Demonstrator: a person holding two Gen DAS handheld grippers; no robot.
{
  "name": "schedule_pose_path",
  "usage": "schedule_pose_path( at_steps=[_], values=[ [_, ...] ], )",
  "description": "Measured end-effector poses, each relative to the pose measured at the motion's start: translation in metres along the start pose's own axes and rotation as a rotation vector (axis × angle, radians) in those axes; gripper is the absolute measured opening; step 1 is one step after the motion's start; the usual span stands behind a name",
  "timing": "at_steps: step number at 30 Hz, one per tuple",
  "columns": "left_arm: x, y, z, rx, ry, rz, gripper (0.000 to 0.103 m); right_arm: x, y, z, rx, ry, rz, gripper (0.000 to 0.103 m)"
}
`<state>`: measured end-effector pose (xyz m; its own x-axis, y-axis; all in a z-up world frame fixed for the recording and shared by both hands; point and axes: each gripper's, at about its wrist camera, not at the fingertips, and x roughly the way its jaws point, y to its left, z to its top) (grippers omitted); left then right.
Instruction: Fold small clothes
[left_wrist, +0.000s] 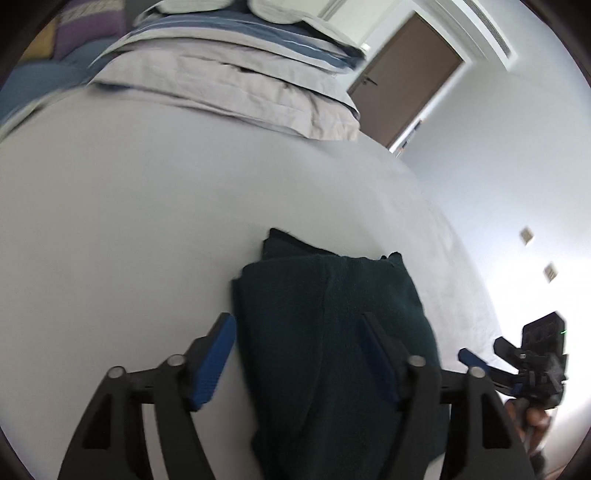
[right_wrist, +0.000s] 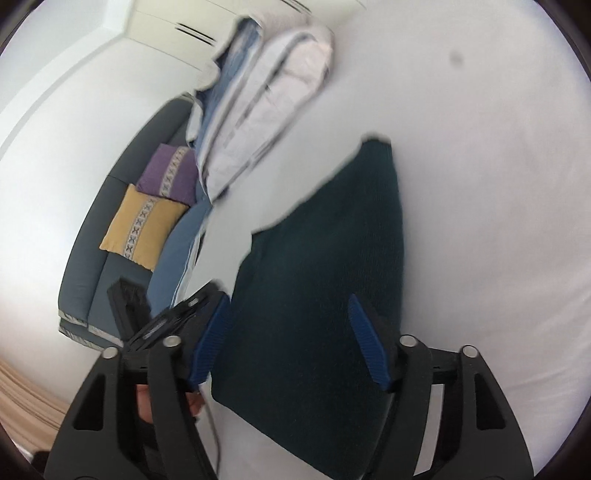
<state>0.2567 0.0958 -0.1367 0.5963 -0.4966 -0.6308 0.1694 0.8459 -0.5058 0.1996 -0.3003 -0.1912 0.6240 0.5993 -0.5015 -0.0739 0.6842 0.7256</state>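
Observation:
A dark green knit garment (left_wrist: 332, 332) lies folded on the white bed sheet (left_wrist: 129, 221). My left gripper (left_wrist: 299, 325) is open, its blue-padded fingers (left_wrist: 218, 354) spread over the garment's near left part. In the right wrist view the same garment (right_wrist: 325, 288) runs away from me. My right gripper (right_wrist: 291, 310) is open, its fingers (right_wrist: 365, 339) spread across the garment's near end. The right gripper also shows at the right edge of the left wrist view (left_wrist: 532, 365). Neither gripper holds the cloth.
Folded grey and blue bedding (left_wrist: 236, 81) is stacked at the head of the bed, also seen in the right wrist view (right_wrist: 258, 99). A brown door (left_wrist: 406, 74) stands beyond. A grey sofa (right_wrist: 96, 236) with purple (right_wrist: 170, 173) and yellow (right_wrist: 144, 229) cushions is beside the bed.

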Motion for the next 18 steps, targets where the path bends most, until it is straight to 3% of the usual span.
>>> schedule_pose_path(
  at_steps=[4, 8, 13, 18],
  values=[
    [-0.005, 0.026, -0.014, -0.079, 0.083, -0.037, 0.071, -0.010, -0.022, 0.004, 0.079, 0.019, -0.018, 0.077],
    [0.011, 0.045, -0.023, -0.181, 0.176, -0.119, 0.071, 0.006, -0.057, -0.004, 0.221, 0.117, 0.067, 0.077],
    [0.030, 0.061, -0.025, -0.272, 0.231, -0.155, 0.073, 0.021, -0.077, -0.020, 0.253, 0.184, 0.056, 0.074],
    [0.044, 0.067, -0.018, -0.341, 0.276, -0.220, 0.073, 0.037, -0.080, -0.019, 0.279, 0.219, 0.120, 0.068]
  ],
)
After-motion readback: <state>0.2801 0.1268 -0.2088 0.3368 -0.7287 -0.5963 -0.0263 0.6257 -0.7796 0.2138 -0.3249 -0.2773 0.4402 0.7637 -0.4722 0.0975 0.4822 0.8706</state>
